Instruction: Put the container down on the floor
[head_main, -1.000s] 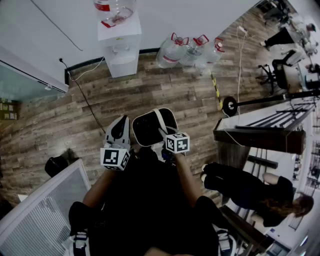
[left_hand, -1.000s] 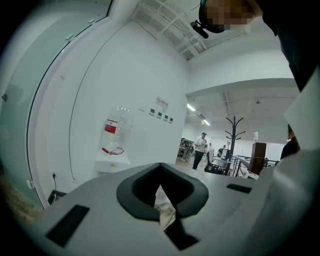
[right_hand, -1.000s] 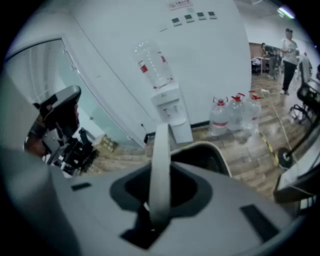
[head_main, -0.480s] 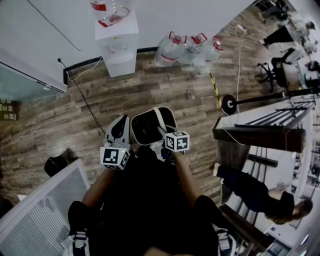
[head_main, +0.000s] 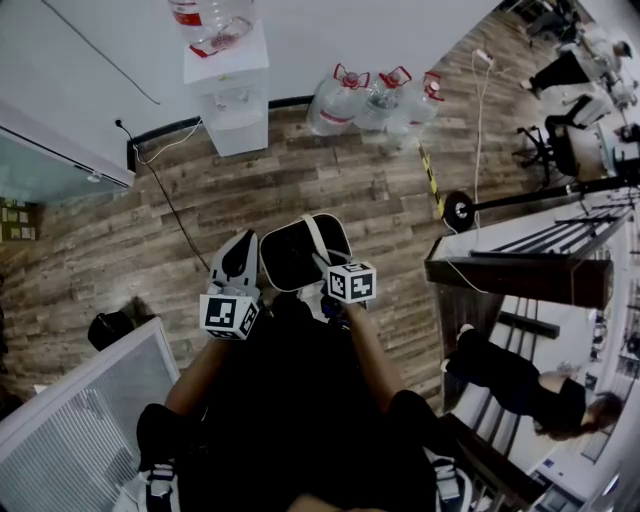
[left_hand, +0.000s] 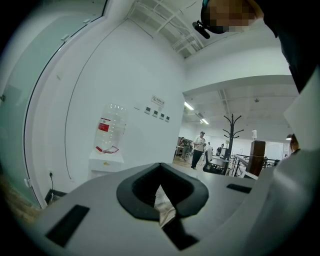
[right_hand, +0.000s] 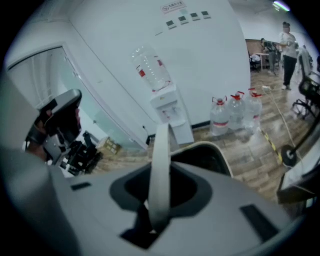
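Note:
The container is a white bin with a dark inside and a white band handle. It hangs above the wooden floor in front of me. My right gripper is shut on the handle, and in the right gripper view the band runs up between the jaws, with the bin's rim beyond. My left gripper is just left of the bin with its jaws together. In the left gripper view a pale crumpled strip shows in the jaw slot; I cannot tell what it is.
A water dispenser stands against the far wall, with three large water bottles to its right. A cable runs across the floor. A dark desk and a crouching person are at the right, and a glass partition at the lower left.
Both grippers and the container have stayed put. The person at the right has moved further right and down along the desk.

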